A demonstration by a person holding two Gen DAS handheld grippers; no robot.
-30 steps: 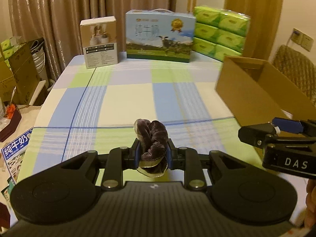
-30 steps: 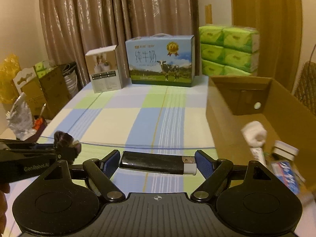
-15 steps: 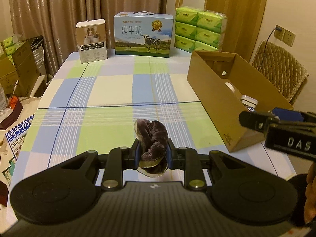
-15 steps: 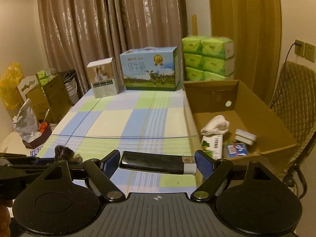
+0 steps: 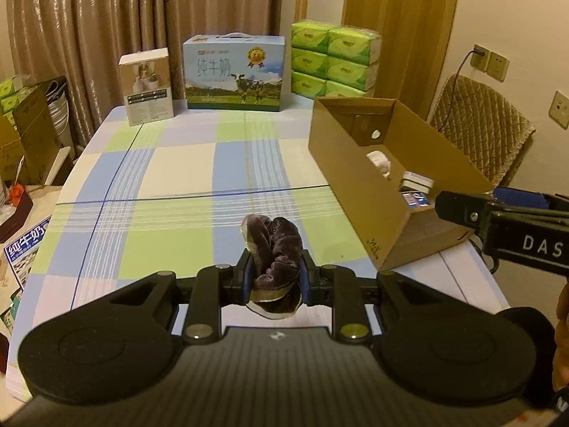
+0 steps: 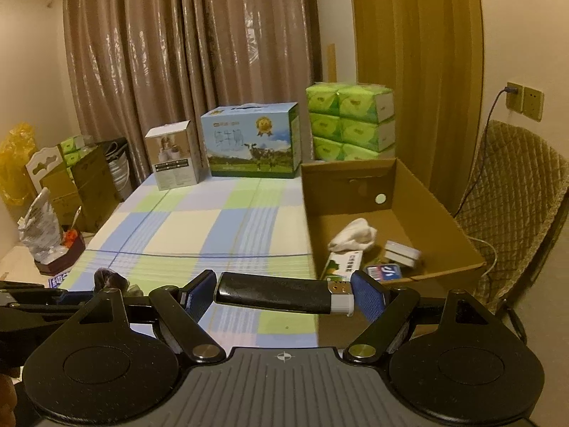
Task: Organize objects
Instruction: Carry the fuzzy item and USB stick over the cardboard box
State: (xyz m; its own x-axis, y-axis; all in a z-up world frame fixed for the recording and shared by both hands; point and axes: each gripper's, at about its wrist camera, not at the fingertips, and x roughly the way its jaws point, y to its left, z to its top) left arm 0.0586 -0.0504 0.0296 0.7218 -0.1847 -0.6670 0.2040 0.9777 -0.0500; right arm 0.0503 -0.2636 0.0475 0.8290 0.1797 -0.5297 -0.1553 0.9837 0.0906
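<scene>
Left wrist: crumpled purple velvet scrunchie, jaws-pinched.

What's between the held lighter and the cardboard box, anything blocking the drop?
Nothing visible. The right gripper holds the black lighter lengthwise between its pads, just short of the cardboard box. The box top is open; a white cloth and small packs lie on its floor, with bare floor left. Only the near wall has to be cleared.

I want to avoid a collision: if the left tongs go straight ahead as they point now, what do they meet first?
Probably the checked tablecloth, with nothing standing in between; the cardboard box lies off to the right, though depth is unclear.
</scene>
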